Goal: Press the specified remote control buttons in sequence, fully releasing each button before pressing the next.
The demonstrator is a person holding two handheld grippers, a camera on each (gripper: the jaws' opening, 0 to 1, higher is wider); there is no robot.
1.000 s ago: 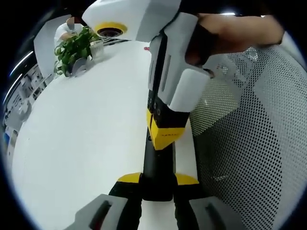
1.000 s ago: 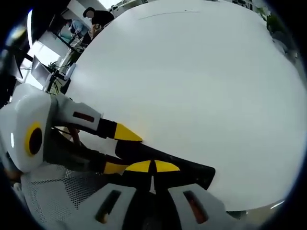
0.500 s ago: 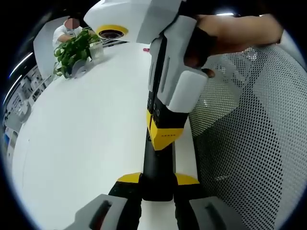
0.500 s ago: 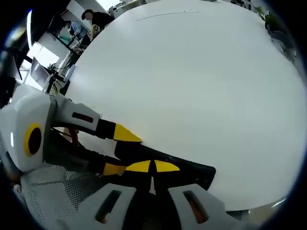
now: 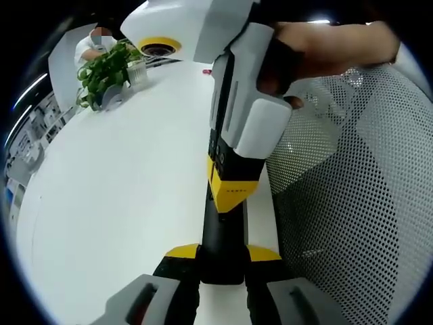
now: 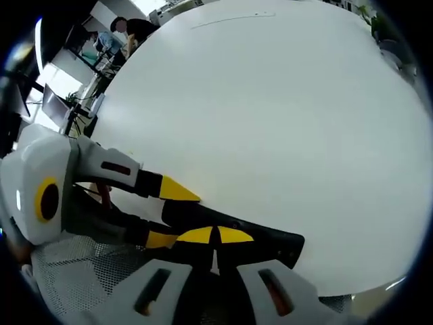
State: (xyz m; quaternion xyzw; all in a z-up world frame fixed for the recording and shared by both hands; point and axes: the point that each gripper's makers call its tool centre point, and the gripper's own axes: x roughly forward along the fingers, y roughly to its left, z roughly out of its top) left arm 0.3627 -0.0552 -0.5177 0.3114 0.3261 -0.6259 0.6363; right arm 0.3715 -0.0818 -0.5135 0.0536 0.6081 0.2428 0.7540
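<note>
Left gripper view: left gripper [image 5: 223,261] clamps the black remote [image 5: 222,244] at six o'clock; right gripper [image 6: 215,237], jaws together, presses it; remaining presses unknowable.

A green plant [image 5: 103,71] sits far back on the white table [image 5: 115,189], beside a mesh chair [image 5: 352,203].

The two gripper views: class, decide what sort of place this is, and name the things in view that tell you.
Probably an open office or lab. A large white table fills the foreground, a mesh-backed office chair stands at its edge, a potted plant sits at the far end, and people work at desks beyond.
</note>
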